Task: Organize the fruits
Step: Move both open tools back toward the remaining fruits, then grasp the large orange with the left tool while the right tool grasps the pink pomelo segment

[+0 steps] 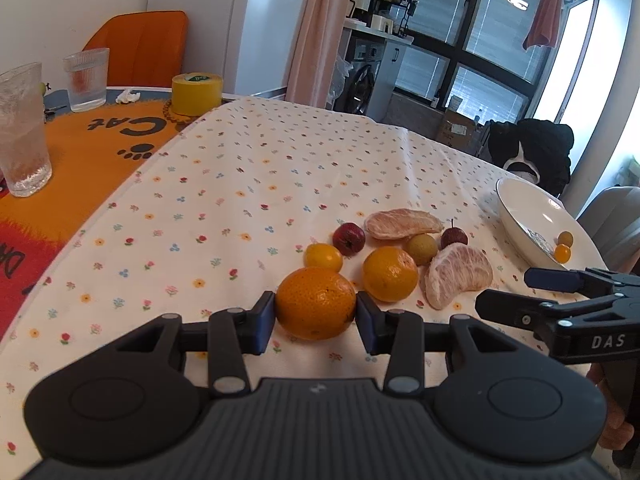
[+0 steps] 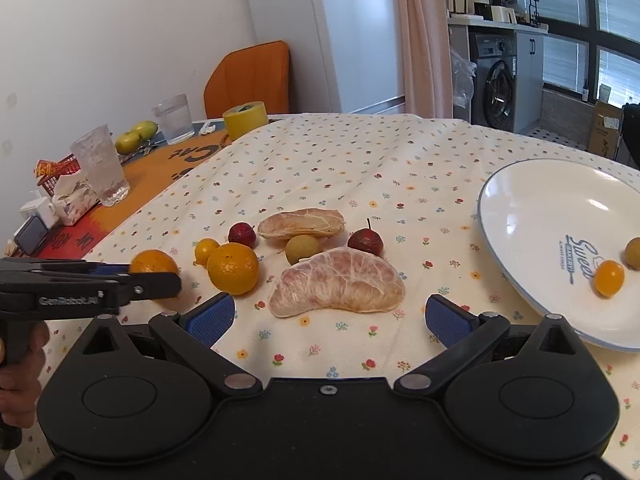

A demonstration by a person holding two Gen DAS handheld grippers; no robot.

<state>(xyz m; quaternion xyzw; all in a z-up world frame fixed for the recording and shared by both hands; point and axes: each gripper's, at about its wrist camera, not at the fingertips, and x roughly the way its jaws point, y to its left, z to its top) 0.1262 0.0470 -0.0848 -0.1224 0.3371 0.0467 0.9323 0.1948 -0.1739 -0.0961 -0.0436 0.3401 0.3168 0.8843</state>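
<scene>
My left gripper (image 1: 315,314) clamps a large orange (image 1: 316,303) between its pads on the floral tablecloth (image 1: 280,160). My right gripper (image 2: 330,316) spreads wide, a pomelo segment (image 2: 338,283) just ahead between its fingers, the white plate (image 2: 540,200) beyond its right finger.

Two glasses (image 1: 23,128) and yellow tape roll (image 1: 196,93) on the orange mat (image 1: 96,148), orange chair (image 1: 140,50) behind.
</scene>
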